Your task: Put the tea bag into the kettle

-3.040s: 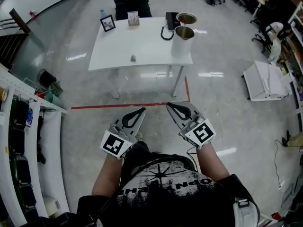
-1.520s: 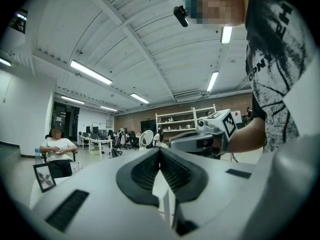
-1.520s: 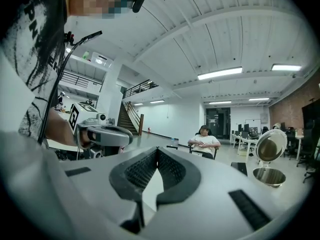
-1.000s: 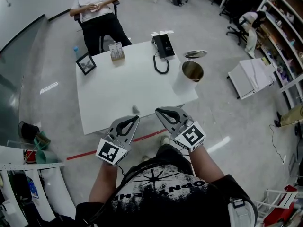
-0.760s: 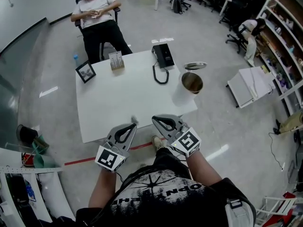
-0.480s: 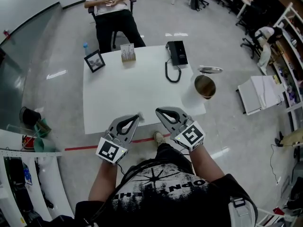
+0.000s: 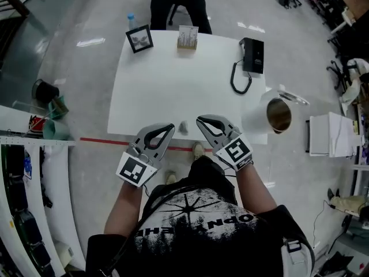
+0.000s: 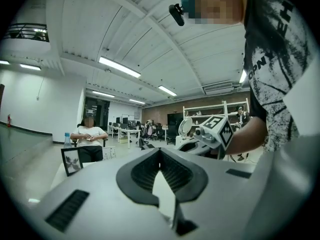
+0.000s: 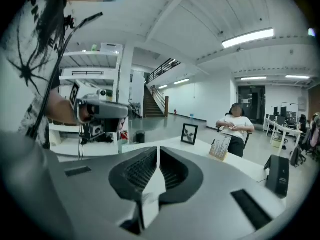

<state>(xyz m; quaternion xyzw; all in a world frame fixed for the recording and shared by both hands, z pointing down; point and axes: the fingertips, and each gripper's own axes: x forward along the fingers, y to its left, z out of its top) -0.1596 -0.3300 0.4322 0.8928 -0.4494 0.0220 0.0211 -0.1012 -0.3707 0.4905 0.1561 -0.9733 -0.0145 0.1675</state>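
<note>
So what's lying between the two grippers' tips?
A small grey tea bag on the white table, near its edge, in the head view.

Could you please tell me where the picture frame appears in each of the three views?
Head view: picture frame, upper left, on the table's far corner.
Left gripper view: lower left, beside the seated person.
Right gripper view: just right of centre, left of the seated person.
Shared landmark: the seated person.

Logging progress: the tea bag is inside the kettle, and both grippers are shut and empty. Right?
No: the head view shows the tea bag on the table near its front edge, not in the kettle. The left gripper and right gripper are shut and empty.
</note>
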